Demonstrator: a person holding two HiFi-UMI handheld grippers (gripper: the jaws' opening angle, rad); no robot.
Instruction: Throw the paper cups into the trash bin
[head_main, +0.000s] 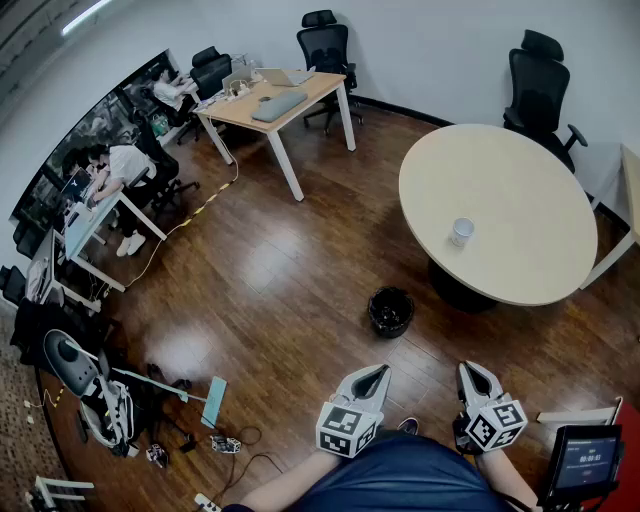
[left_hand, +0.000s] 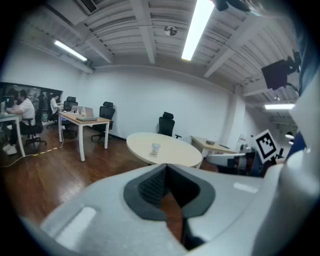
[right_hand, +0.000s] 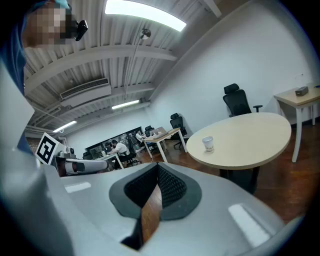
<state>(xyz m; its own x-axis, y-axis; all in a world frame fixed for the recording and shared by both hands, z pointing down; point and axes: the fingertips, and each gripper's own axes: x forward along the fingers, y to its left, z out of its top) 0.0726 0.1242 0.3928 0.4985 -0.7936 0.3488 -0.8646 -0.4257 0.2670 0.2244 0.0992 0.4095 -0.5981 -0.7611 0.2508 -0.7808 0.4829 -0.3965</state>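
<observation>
Head view: left gripper (head_main: 372, 372) and right gripper (head_main: 473, 368) near, jaws together, empty; paper cup (head_main: 461, 232) upright on round table (head_main: 520, 180), far right; trash bin (head_main: 390, 311) on floor between.

Both white-shelled: left hand-held gripper (head_main: 376, 372), right hand-held gripper (head_main: 470, 369); dark ribbed pads (left_hand: 150, 187); black-white marker cubes (head_main: 348, 428); dark blue top (head_main: 400, 480).

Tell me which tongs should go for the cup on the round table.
Right, probably. The paper cup sits almost straight ahead of the right tongs; the left tongs face the trash bin instead. Both are shut and empty.
</observation>
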